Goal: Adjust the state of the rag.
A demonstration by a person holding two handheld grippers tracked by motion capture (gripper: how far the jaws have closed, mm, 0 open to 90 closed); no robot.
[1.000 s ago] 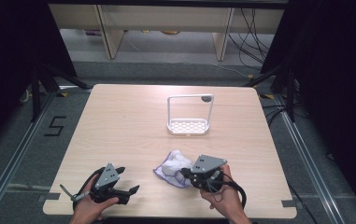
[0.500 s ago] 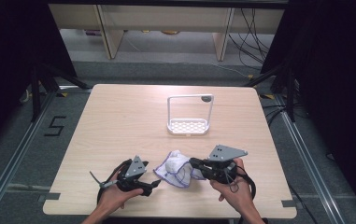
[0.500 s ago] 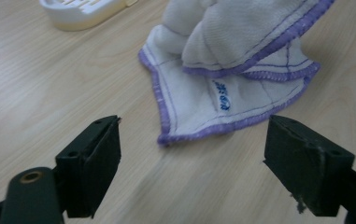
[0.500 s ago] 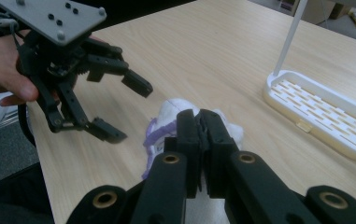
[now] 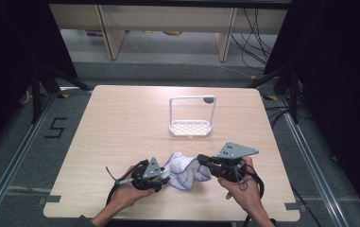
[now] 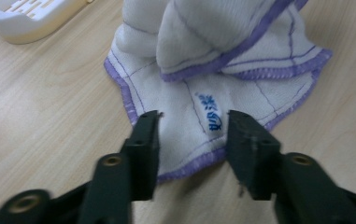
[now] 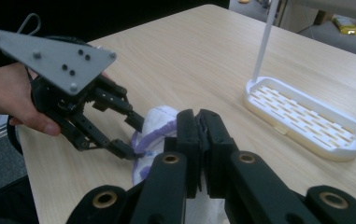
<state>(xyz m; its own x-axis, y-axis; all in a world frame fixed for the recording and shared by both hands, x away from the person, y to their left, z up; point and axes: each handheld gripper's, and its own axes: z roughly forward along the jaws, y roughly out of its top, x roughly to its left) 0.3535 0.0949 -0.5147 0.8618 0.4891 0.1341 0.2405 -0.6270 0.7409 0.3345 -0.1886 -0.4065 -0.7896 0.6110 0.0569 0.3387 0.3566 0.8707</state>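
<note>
A white cloth with purple edging [image 5: 183, 166] lies bunched near the table's front edge, between the two grippers. My right gripper [image 5: 200, 161] is shut on its right side, and that part is raised off the wood; in the right gripper view the jaws [image 7: 199, 116] meet with white cloth [image 7: 159, 116] beneath them. My left gripper [image 5: 166, 178] sits at the cloth's left edge. In the left gripper view its jaws [image 6: 192, 126] stand apart astride a flat corner of the cloth [image 6: 203, 46]. They have just been closing, and the pads do not press on the fabric.
A white slotted rack with a tall loop handle [image 5: 189, 127] stands at the middle of the light wooden table [image 5: 121, 123], beyond the cloth. It also shows in the right gripper view [image 7: 302, 116]. Dark floor, cables and shelving surround the table.
The left hand has slid right up to the cloth and its jaws have narrowed. The right gripper has shifted slightly right and up, drawing the cloth with it.
</note>
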